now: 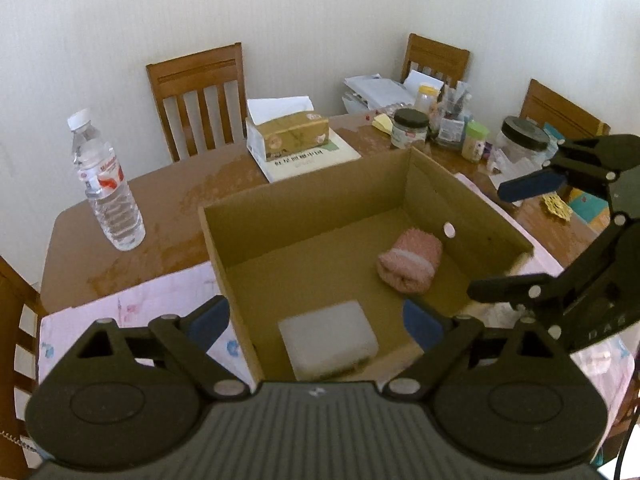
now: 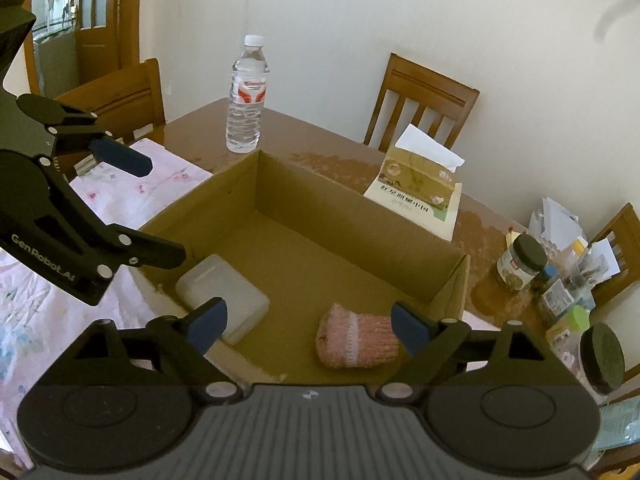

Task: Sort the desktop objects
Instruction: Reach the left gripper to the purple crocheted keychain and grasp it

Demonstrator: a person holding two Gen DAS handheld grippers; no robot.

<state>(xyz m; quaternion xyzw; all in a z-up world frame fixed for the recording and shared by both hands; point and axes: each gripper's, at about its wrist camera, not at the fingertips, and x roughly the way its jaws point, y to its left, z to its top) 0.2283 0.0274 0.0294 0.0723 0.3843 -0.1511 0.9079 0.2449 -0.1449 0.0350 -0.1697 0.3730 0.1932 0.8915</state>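
An open cardboard box (image 1: 312, 196) (image 2: 352, 216) stands on the table. Inside it lie a white plastic case (image 1: 328, 340) (image 2: 224, 296) and a rolled pink knitted cloth (image 1: 410, 266) (image 2: 356, 338). My left gripper (image 1: 316, 318) is open and empty above the box's near end, over the white case. My right gripper (image 2: 310, 322) is open and empty above the box, over the pink cloth. Each gripper also shows in the other's view, the right one (image 1: 504, 240) at the box's right side and the left one (image 2: 156, 208) at its left side.
A water bottle (image 1: 106, 184) (image 2: 246, 98) stands beyond the box. A tissue box (image 1: 288, 134) (image 2: 420, 178) lies on a booklet. Jars and clutter (image 1: 440, 124) (image 2: 552, 276) crowd the far corner. A pink floral cloth (image 1: 132, 312) covers the near table. Wooden chairs (image 1: 200, 96) surround it.
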